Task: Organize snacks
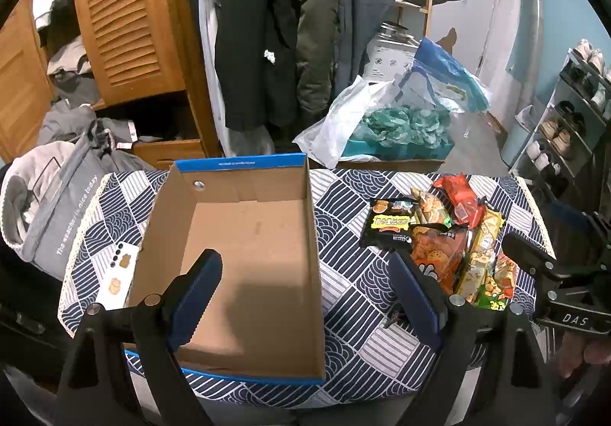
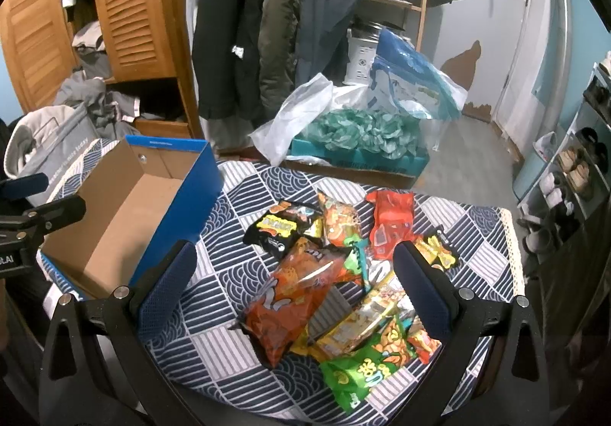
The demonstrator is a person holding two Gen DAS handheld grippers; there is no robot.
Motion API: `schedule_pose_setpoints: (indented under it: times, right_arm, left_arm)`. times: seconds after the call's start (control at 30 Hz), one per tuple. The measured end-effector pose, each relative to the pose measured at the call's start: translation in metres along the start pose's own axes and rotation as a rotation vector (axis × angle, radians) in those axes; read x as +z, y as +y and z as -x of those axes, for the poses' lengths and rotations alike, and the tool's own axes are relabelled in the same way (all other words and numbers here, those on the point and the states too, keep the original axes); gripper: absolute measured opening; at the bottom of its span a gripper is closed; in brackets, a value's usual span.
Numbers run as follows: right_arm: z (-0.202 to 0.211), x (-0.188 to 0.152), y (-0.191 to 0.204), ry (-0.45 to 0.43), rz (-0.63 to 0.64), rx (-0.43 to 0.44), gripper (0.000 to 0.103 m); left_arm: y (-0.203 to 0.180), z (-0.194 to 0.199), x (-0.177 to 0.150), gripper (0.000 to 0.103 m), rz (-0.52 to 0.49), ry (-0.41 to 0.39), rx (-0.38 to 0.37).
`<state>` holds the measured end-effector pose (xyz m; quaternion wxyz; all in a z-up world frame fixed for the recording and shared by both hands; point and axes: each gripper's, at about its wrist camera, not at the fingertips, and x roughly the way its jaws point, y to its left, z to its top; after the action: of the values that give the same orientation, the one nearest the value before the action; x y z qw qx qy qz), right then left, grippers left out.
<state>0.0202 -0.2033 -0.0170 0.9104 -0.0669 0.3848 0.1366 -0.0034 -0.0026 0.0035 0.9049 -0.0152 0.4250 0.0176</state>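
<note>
Both tools spread wide, empty: the left tool (image 1: 305, 296) hovers over the open box (image 1: 244, 273); snack packets (image 2: 336, 284) lie heaped between the right tool (image 2: 301, 284) fingers, phone (image 1: 116, 277) beside the box.

Your table (image 1: 355, 296) under a navy-and-white wave-patterned cloth, open cardboard box (image 1: 244, 261) at left, snack packets (image 2: 343, 281) heaped right, white phone (image 1: 116, 275) beside the box

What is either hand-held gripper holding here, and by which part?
Nothing. The left hand-held gripper is open above the empty cardboard box, and the right hand-held gripper is open over the snack packets, touching none.
</note>
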Motion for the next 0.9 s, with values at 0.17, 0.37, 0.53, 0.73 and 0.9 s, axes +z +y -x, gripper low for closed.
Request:
schedule_pose_setpoints:
  times: [0.17,0.37,0.53,0.73,0.9]
  right_arm:
    - [-0.0002,0.0016,-0.0003,0.003,-0.002,0.002,0.101]
    - [-0.0009,-0.0021,-0.0003,0.002,-0.001,-0.005,0.101]
    - [-0.0007,-0.0013,0.0001,0.003,-0.002,-0.005,0.101]
    - [-0.0014,-0.0021,0.0006,0.005,-0.002,-0.004,0.101]
    - [-0.0014,-0.0029,0.0011,0.005,-0.002,-0.005,0.101]
  left_arm:
    - [0.0001,-0.0027,-0.0015,0.090,0.001,0.007,-0.002]
    - [0.0004,-0.0027,-0.0014,0.090,0.001,0.010,-0.003]
    - [0.0005,-0.0026,-0.0014,0.090,0.003,0.014,-0.003]
    - [0.0016,-0.0025,-0.0024,0.090,0.003,0.012,-0.005]
    - [0.0031,-0.0027,-0.0041,0.090,0.003,0.013,-0.006]
